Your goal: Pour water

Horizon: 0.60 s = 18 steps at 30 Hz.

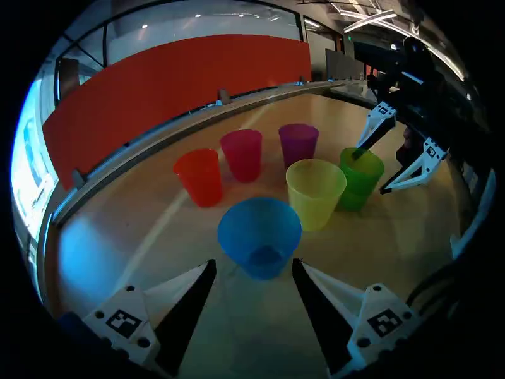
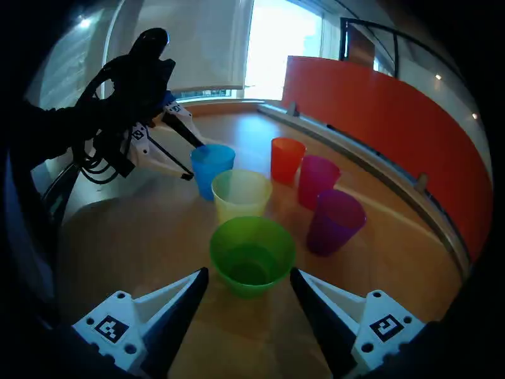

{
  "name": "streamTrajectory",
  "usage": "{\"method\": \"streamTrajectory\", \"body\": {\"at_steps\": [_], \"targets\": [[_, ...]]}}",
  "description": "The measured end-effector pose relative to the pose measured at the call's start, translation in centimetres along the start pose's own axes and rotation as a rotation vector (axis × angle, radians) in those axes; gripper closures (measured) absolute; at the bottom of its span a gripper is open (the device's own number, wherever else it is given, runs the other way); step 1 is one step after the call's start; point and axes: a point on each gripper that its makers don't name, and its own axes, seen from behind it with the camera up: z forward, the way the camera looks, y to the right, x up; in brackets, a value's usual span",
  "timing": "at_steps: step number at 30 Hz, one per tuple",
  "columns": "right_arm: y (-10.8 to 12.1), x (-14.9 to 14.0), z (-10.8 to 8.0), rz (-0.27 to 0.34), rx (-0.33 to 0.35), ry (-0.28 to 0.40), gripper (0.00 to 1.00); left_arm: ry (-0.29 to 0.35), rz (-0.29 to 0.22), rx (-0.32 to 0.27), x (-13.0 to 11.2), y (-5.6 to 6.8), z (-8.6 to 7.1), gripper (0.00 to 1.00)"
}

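We are seeing six translucent plastic cups standing upright, mouths open, on the wooden table (image 1: pixel 158 227). In the left gripper view the blue cup (image 1: pixel 259 237) is sitting nearest, with the yellow cup (image 1: pixel 315 189) just behind it and the green cup (image 1: pixel 361 177) just beside the yellow one. The orange cup (image 1: pixel 199 177), the pink cup (image 1: pixel 242 155) and the purple cup (image 1: pixel 298 144) are forming a row farther back, slightly apart from one another. In the right gripper view the green cup is standing nearest. We are not managing to tell whether any cup is holding water.
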Motion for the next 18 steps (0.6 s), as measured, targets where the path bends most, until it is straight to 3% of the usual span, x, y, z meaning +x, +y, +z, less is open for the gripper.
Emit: {"method": "streamTrajectory", "body": {"at_steps": [9,18], "targets": [[-0.6,-0.1,-2.4,0.027,-0.039,0.036,0.0,0.032,-0.041,0.063,-0.7,-0.7,-3.1,0.11],[-0.7,0.4,-5.3,0.073,-0.112,0.105,0.0,0.131,-0.096,0.152,-0.1,-1.5,-6.8,0.11]]}}
